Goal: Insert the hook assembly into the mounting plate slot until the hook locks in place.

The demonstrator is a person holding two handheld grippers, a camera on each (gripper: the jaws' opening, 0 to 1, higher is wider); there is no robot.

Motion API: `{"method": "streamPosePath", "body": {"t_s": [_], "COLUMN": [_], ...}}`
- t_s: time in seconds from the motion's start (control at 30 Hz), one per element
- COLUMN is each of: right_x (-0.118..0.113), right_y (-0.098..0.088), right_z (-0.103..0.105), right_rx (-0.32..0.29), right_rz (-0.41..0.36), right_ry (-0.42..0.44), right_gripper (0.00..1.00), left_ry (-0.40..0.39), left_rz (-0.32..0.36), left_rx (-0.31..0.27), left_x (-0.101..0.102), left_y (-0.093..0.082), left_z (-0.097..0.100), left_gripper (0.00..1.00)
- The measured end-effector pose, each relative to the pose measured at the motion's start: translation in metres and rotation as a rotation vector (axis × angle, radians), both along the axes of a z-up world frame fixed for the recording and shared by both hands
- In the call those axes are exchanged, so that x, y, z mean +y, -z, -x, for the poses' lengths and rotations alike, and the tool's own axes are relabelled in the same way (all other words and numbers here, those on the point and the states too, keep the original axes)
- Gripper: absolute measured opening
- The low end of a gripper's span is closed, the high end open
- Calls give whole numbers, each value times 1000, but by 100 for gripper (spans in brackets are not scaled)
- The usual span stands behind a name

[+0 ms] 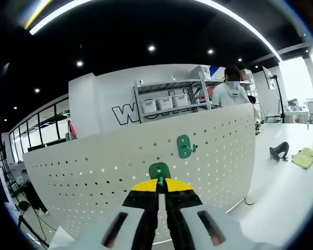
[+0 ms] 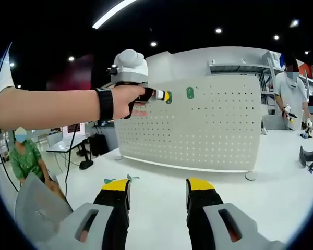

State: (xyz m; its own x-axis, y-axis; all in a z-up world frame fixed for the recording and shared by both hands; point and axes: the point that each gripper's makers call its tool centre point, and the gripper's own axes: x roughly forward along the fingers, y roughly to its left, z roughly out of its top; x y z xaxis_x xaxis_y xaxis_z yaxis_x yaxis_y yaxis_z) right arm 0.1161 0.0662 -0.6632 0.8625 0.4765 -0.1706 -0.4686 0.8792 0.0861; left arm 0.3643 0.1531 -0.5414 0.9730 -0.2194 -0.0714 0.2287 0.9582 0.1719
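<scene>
In the left gripper view the left gripper (image 1: 161,183) sits nearest, its yellow-tipped jaws pressed narrow on a green hook (image 1: 159,171) held right up against the white pegboard (image 1: 94,166). That board is the biggest thing here — an upright perforated panel standing on a white table (image 1: 287,192), its top edge running above the jaws and its right end stopping short of open tabletop. A second green hook (image 1: 184,146) already hangs on the board, up and to the right of the held one, near but apart. Further right on the table lie a dark object (image 1: 279,151) and a yellow cloth (image 1: 304,157).

The right gripper view takes in the whole board (image 2: 198,122) — both ends, with bare table (image 2: 156,177) in front of it. There the right gripper (image 2: 158,186) hangs over the table, jaws wide with nothing between them, well back from the board. A hand (image 2: 126,100) holds the left gripper (image 2: 167,96) at the board's upper left, just beside the mounted hook (image 2: 190,92).
</scene>
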Motion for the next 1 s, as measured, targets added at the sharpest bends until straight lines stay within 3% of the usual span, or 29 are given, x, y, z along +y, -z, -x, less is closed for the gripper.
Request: {"method": "streamPosePath", "body": {"t_s": [0.1, 0.2, 0.4, 0.6, 0.77, 0.83, 1.0], "right_x": [2, 3, 6, 3, 3, 3, 3], "right_y": [0, -1, 2, 0, -1, -1, 1], "right_z": [-1, -1, -1, 0, 1, 0, 0], "right_rx": [-3, -11, -22, -25, -25, -26, -13], "right_rz": [9, 15, 57, 46, 35, 33, 20], "right_ry": [-1, -8, -29, -34, -39, -40, -41], "right_gripper": [50, 53, 62, 62, 63, 63, 62], "left_ry": [-5, 2, 0, -10, -19, -22, -26], "left_rz": [-8, -38, -23, -31, 27, 3, 21], "left_rx": [-2, -39, -31, -41, -24, -29, -26], "left_x": [0, -2, -4, -5, -8, -10, -11], "left_y": [-2, -8, -10, -13, -14, -14, -16], "left_z": [-6, -8, -16, -23, -26, -27, -32], "left_gripper": [3, 3, 3, 3, 3, 3, 3]}}
